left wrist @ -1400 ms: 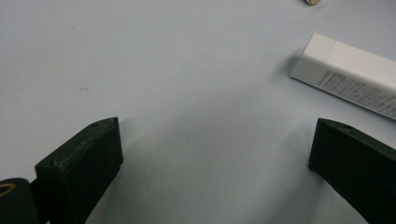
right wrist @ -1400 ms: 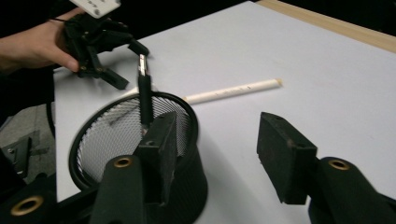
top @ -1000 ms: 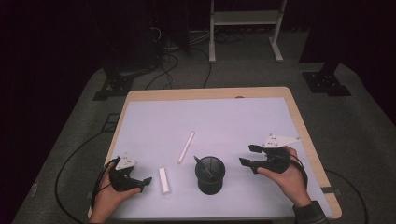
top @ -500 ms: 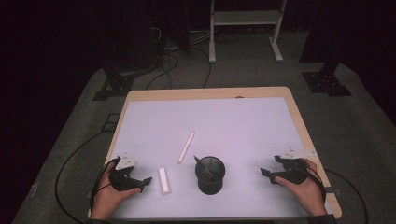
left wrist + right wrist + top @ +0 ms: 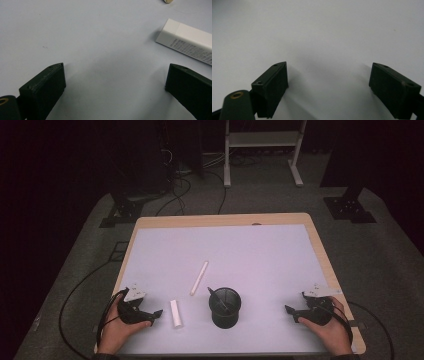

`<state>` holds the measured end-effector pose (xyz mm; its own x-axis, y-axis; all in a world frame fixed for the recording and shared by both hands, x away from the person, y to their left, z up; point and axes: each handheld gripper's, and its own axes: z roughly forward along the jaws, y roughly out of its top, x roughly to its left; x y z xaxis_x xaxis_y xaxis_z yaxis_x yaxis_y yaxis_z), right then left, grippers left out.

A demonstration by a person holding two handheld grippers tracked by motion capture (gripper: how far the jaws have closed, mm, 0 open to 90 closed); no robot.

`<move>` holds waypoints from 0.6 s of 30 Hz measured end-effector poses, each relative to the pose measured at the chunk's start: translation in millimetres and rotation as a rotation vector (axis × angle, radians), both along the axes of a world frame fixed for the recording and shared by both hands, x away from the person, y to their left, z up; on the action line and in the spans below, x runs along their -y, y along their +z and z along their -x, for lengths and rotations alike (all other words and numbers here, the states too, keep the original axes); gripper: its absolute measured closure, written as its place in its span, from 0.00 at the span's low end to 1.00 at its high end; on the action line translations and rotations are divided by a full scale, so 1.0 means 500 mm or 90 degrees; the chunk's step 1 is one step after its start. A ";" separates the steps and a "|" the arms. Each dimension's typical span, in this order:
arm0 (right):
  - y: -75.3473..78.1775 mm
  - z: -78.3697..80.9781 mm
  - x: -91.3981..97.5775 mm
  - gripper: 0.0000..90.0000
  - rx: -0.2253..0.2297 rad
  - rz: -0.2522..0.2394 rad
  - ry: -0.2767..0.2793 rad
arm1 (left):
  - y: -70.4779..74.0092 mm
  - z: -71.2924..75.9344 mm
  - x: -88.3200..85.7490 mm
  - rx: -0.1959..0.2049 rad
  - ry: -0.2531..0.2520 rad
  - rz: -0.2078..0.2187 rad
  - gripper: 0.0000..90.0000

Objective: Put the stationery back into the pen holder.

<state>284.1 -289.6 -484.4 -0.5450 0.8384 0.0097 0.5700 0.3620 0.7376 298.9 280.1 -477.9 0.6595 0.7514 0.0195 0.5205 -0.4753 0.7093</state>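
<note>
Presently on the table: a pale lilac-white mat (image 5: pixel 260 250) covering a light wooden tabletop (image 5: pixel 320 251).

Left gripper (image 5: pixel 156 313): black, two-jawed, held in the person's left hand (image 5: pixel 117 327) at the near left corner of the mat. Jaws spread wide over bare mat, nothing between them, as the left gripper view confirms.

Short white rectangular block with fine grey print on one face (image 5: pixel 176 313): lies flat just to the right of the left gripper's tips, apart from them. In the left gripper view (image 5: pixel 190 45) it sits beyond the right-hand jaw, untouched.

Long slim white stick (image 5: pixel 199 278): lies flat, slanted, farther off than the block, near the mat's centre.

Black round mesh pen cup (image 5: pixel 224 307): upright, near centre, with a dark pen-like item (image 5: pixel 218 298) leaning inside.

Right gripper (image 5: pixel 288 310): black, held in the right hand (image 5: pixel 327 327) at the near right edge, well apart from the cup. Jaws have just been opening and stand spread wide; nothing between them, plain mat beneath.
</note>
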 end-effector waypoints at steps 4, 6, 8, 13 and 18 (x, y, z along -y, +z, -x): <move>0.000 0.000 0.000 0.16 -0.002 -0.001 0.000 | 0.005 0.002 -0.002 0.000 0.006 0.001 0.08; 0.000 0.000 0.000 0.16 -0.002 -0.001 0.000 | 0.010 0.005 0.000 -0.003 0.005 0.010 0.12; 0.000 -0.001 0.000 0.16 -0.001 -0.001 0.001 | 0.017 0.007 0.003 0.001 0.005 0.010 0.13; 0.000 -0.001 0.001 0.16 -0.002 -0.001 0.001 | 0.033 0.016 0.012 -0.001 0.009 0.020 0.19; 0.000 -0.001 0.001 0.16 -0.003 -0.002 0.001 | 0.050 0.021 0.022 -0.007 0.019 0.027 0.24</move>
<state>284.6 -290.0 -484.6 -0.5457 0.8379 0.0151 0.5730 0.3599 0.7363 288.3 269.2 -453.1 0.6374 0.7703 -0.0204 0.5416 -0.4291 0.7229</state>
